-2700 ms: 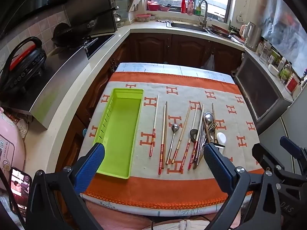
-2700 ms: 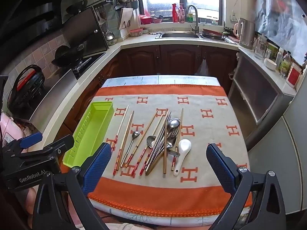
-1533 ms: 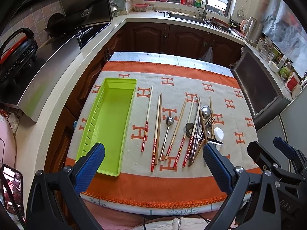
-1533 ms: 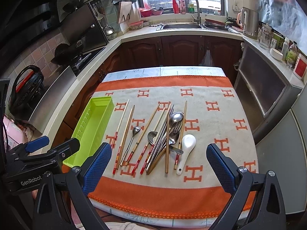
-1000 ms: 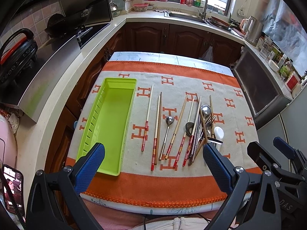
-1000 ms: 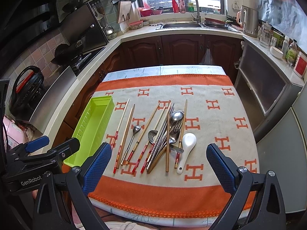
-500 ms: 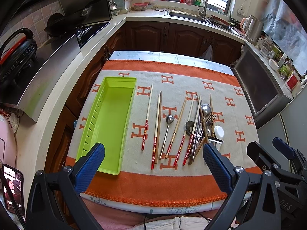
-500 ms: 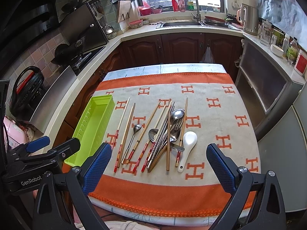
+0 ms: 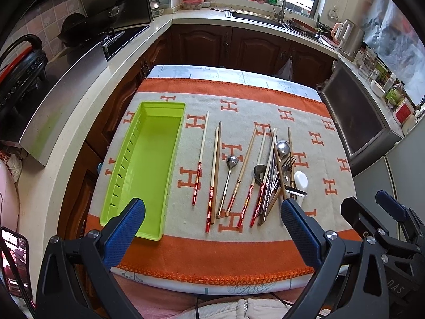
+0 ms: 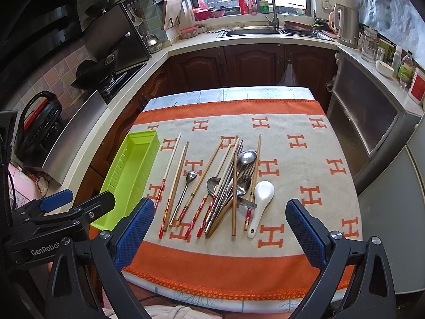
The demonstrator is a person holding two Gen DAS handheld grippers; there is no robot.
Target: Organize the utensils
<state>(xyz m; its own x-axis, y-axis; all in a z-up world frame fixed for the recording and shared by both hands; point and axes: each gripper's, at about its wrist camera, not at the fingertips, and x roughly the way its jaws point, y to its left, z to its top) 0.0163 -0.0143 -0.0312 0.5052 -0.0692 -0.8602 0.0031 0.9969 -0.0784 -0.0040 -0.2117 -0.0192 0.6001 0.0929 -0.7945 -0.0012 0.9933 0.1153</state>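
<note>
An empty lime-green tray (image 9: 148, 159) (image 10: 127, 175) lies lengthwise at the left of the orange and beige cloth (image 9: 265, 101). To its right lie several chopsticks (image 9: 202, 156) (image 10: 170, 183), a small metal spoon (image 9: 229, 175) (image 10: 187, 186), and a crossed heap of metal spoons, a fork and chopsticks (image 9: 276, 170) (image 10: 236, 180). A white ceramic spoon (image 9: 300, 183) (image 10: 261, 199) rests at the heap's right. My left gripper (image 9: 212, 231) hovers open above the table's near edge. My right gripper (image 10: 217, 231) is also open there, holding nothing.
The table stands in a U-shaped kitchen: stove and wok (image 10: 93, 74) on the left counter, sink (image 10: 252, 32) at the back, kettle (image 10: 345, 26) and jars on the right counter. A grey cabinet (image 10: 372, 133) stands close to the table's right side.
Both grippers have risen and eased forward slightly, so the table shows a little farther below. Nothing on the cloth has moved and both grippers stay open.
</note>
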